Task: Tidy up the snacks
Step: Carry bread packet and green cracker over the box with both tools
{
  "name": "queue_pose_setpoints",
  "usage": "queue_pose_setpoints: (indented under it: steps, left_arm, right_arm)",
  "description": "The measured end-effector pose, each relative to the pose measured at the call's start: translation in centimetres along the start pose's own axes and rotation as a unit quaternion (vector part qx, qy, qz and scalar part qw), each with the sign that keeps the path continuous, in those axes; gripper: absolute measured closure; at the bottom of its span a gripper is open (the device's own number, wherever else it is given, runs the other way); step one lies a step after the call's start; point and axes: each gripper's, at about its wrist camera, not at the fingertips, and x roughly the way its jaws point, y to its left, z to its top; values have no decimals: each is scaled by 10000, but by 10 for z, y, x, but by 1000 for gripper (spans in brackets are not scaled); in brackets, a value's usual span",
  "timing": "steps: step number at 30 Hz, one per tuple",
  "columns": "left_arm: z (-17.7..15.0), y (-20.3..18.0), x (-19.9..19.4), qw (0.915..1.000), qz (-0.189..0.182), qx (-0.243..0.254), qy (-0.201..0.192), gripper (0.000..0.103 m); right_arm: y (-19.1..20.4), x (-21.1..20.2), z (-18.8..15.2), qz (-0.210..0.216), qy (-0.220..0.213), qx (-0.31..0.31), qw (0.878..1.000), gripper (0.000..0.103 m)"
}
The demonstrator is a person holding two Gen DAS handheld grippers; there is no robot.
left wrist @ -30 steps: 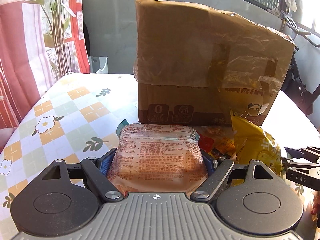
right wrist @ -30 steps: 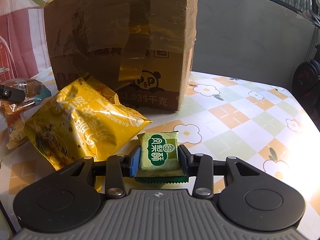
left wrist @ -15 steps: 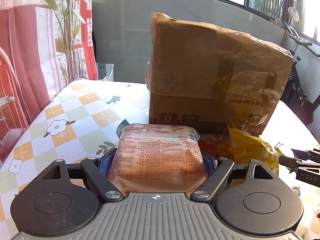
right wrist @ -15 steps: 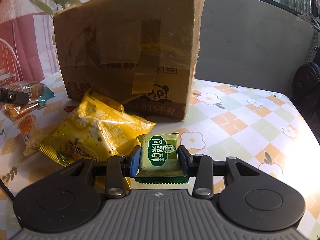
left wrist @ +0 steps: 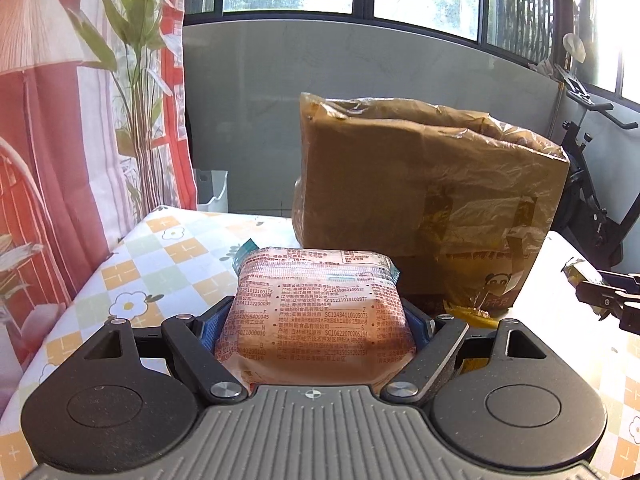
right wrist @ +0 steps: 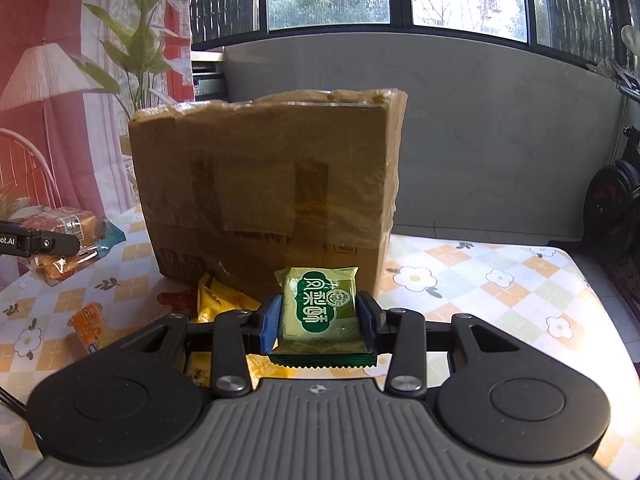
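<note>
My left gripper is shut on a large clear-wrapped bread packet printed with red text, held above the table. My right gripper is shut on a small green snack packet. A tall taped cardboard box stands ahead of both; its open top rim shows in the right wrist view. The left gripper's finger and its bread packet appear at the left edge of the right wrist view. The right gripper's fingers show at the right edge of the left wrist view.
A yellow snack bag and a small orange packet lie on the flowered tablecloth in front of the box. A plant and red curtain stand left; an exercise bike stands right beyond the table.
Both grippers have risen with their packets and tilted upward; the box now sits lower in both views, its top rim showing. The yellow bag has dropped mostly out of sight.
</note>
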Motion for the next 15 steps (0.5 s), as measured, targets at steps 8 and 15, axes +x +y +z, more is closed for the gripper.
queue_pose_setpoints:
  steps: [8,15]
  left_arm:
    - [37,-14,-16,9984,-134,251,-494,19]
    - [77,-30,-20,9945,-266,447,-912,19]
  right_arm:
    - [1,-15,39,131,-588,40,9982,61]
    - [-1,-17,76,258,-934,-64,9953,61]
